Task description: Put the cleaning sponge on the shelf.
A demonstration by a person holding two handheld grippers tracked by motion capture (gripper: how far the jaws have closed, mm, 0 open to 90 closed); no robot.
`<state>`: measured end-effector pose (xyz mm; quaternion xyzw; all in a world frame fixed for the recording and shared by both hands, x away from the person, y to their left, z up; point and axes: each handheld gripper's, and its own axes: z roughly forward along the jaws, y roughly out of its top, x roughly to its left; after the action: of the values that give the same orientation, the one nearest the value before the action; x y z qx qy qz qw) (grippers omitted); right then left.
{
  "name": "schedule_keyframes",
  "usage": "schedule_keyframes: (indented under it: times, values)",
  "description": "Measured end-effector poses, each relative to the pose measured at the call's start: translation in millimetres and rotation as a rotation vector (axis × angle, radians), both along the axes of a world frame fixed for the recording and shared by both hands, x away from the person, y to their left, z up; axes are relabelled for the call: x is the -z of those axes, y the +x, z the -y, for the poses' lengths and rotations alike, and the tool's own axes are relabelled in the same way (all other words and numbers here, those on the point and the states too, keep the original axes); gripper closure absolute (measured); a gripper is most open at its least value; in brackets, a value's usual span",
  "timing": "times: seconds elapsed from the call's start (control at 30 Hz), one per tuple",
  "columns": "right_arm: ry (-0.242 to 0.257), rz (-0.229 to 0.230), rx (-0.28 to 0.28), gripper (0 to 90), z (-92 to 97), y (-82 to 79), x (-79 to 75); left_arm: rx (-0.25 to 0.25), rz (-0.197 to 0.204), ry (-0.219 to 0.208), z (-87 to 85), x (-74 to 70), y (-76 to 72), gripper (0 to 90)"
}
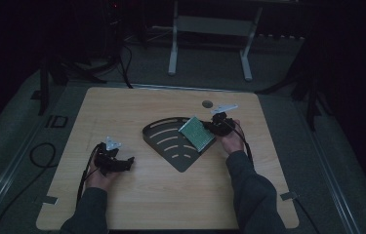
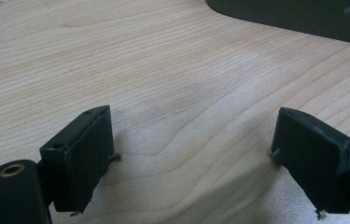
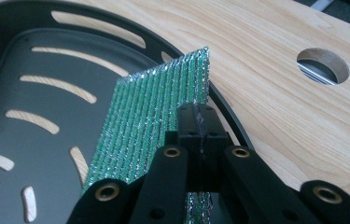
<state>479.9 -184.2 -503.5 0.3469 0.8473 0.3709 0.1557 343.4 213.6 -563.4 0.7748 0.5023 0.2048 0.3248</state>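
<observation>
Board: green rectangular perforated circuit board with silvery solder dots (image 3: 158,116); held tilted, one edge raised, above the right part of the dark tray, toward the table's far right quarter.
Board, high view: (image 1: 196,133), overlapping the tray's right rim.
Right gripper: black two-jaw gripper (image 3: 199,122), jaws pressed together on the board's near edge; the board stands out past the jaw tips. In the high view it sits at (image 1: 213,126), in the person's right hand (image 1: 231,140).
Tray: dark fan-shaped metal tray with curved slots (image 3: 4,70), flat on the table around its middle; wood shows through the slots.
Left gripper: black two-jaw gripper (image 2: 193,154), jaws spread wide, nothing between them, bare wood below; near the table's left edge at (image 1: 131,162), well apart from the tray.
Table: light wood-grain tabletop (image 1: 136,200) with rounded corners.
Hole: round cable hole (image 3: 323,65) near the far edge, just beyond the right gripper.
</observation>
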Motion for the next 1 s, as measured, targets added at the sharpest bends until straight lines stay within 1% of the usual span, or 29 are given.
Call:
schedule_keyframes:
  times: [0.1, 0.23, 0.37, 0.47, 0.53, 0.63, 0.67, 0.77, 0.83, 0.87, 0.9, 1.0]
  values:
    - [-0.013, -0.004, -0.003, 90.0, -1.4, 0.4, 1.8, 0.000, 0.000, 0.000, 0.0, 0.0, 0.0, 13.2]
    - [-0.017, -0.007, -0.004, 90.0, -2.5, 1.0, 3.5, 0.001, 0.000, 0.001, -0.1, 0.0, 0.0, 13.1]
    - [-0.028, -0.019, -0.018, 90.0, -5.9, 0.5, 4.0, 0.000, 0.000, 0.000, 0.0, 0.0, 0.0, 13.1]
    - [-0.050, -0.023, -0.035, 90.0, -9.2, -0.4, 5.0, 0.000, 0.000, 0.001, 0.0, 0.0, -0.1, 13.1]
    - [-0.061, -0.022, -0.033, 89.9, -10.5, -0.5, 6.3, 0.000, 0.000, 0.000, 0.0, 0.0, -0.1, 13.1]
    - [-0.063, -0.027, -0.025, 89.8, -10.5, 0.0, 7.5, 0.000, 0.000, 0.000, 0.0, 0.0, -0.2, 13.1]
    - [-0.084, -0.034, -0.021, 89.6, -11.0, 0.4, 9.4, -0.001, 0.000, 0.000, 0.0, 0.0, -0.2, 13.1]
    - [-0.088, -0.040, -0.019, 88.9, -11.2, 0.5, 11.8, 0.000, 0.000, 0.000, 0.0, 0.0, -0.1, 13.2]
    - [-0.099, -0.038, -0.005, 88.1, -10.6, 0.3, 13.8, 0.000, 0.000, 0.000, -0.1, 0.0, -0.1, 13.2]
    - [-0.094, -0.039, -0.001, 85.7, -9.2, 0.1, 15.0, 0.000, 0.001, 0.000, -0.1, 0.0, -0.2, 13.1]
    - [-0.089, -0.038, 0.013, 80.8, -7.1, -0.3, 16.0, 0.000, 0.000, 0.000, 0.0, 0.0, -0.2, 13.1]
    - [-0.061, -0.032, 0.031, 78.3, -2.1, -1.9, 14.9, 0.000, 0.000, 0.000, -0.1, 0.0, -0.2, 13.1]
